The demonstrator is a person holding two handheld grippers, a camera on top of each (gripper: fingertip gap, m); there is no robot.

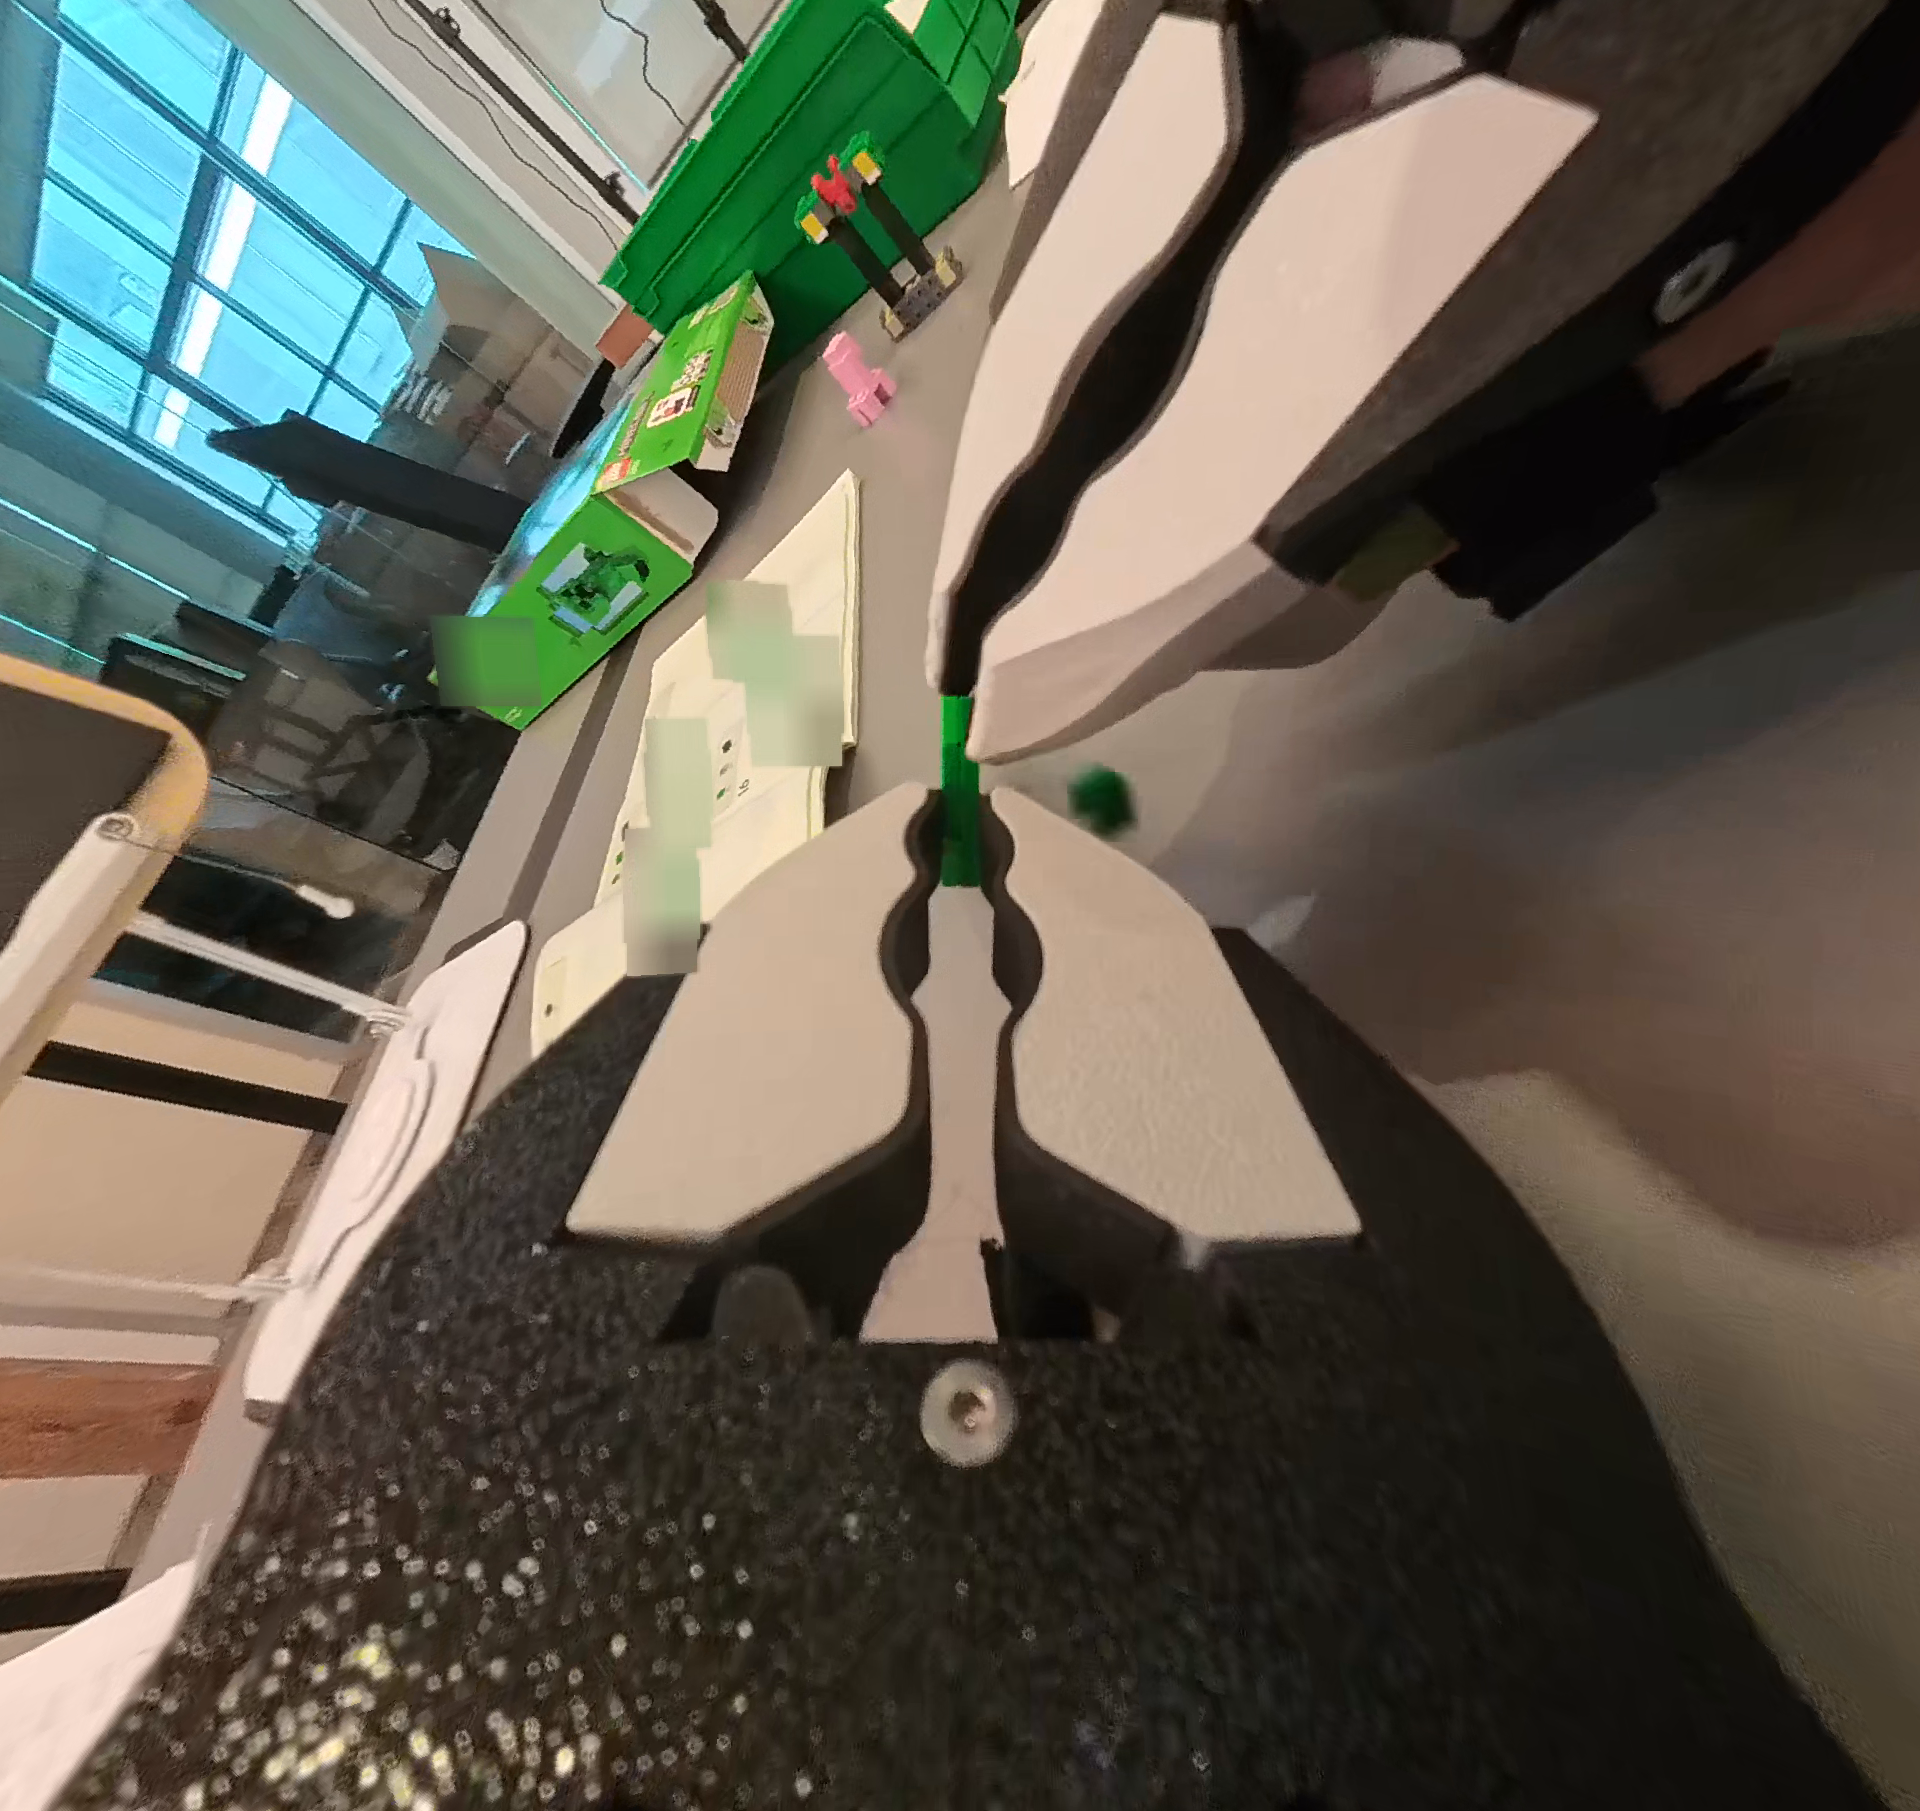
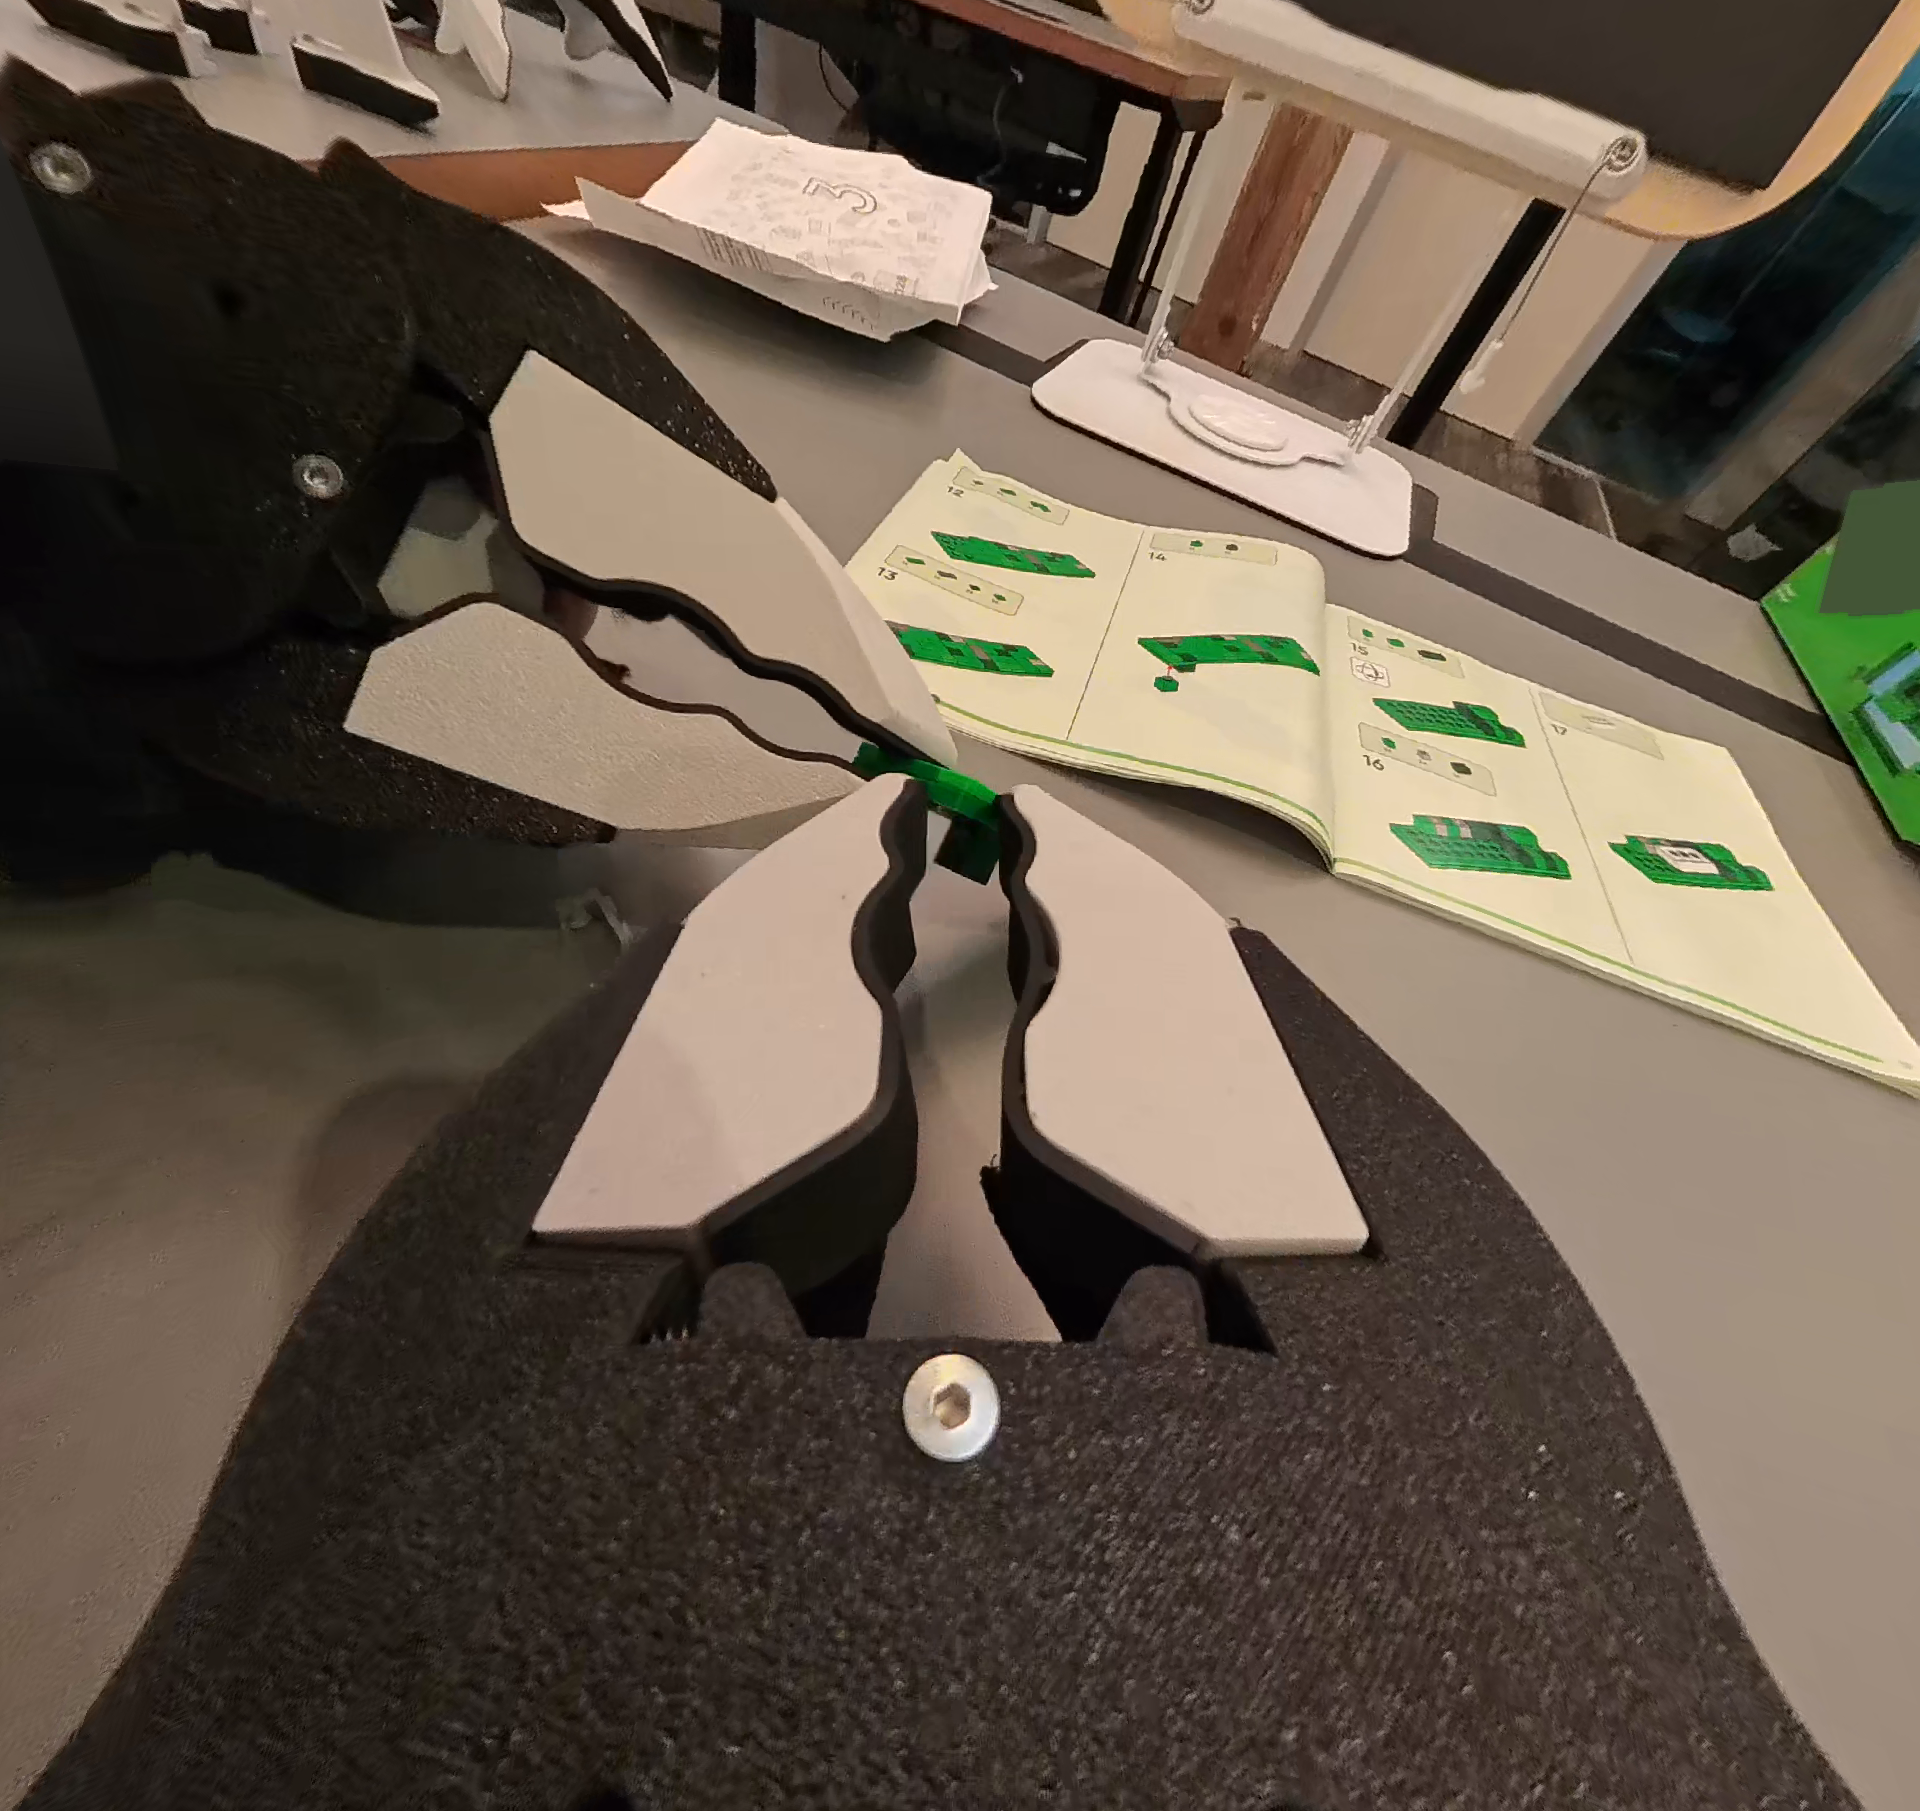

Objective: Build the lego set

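A small bright green lego plate [image 2: 940, 782] is held in the air between both grippers, above the grey table [image 2: 1143, 1190]. A darker green brick [image 2: 961, 852] sits under it, between my right fingers. My right gripper [image 2: 961, 816] is shut on this piece. My left gripper [image 2: 899, 753] comes in from the left and is shut on the plate's other end. In the left wrist view the plate [image 1: 961, 805] shows edge-on in my left gripper [image 1: 961, 821], and the right gripper [image 1: 961, 696] meets it tip to tip from above. A blurred dark green piece [image 1: 1101, 800] shows beside the tips.
An open instruction booklet [image 2: 1299, 722] lies on the table just beyond the grippers. A green set box [image 1: 592, 577], a green bin [image 1: 831, 151], a small built model on black posts [image 1: 883, 234] and a pink figure [image 1: 857, 379] stand further off. A crumpled paper bag [image 2: 810, 234] and a white stand [image 2: 1226, 431] are at the back. The tips of both grippers are at nearly the same place.
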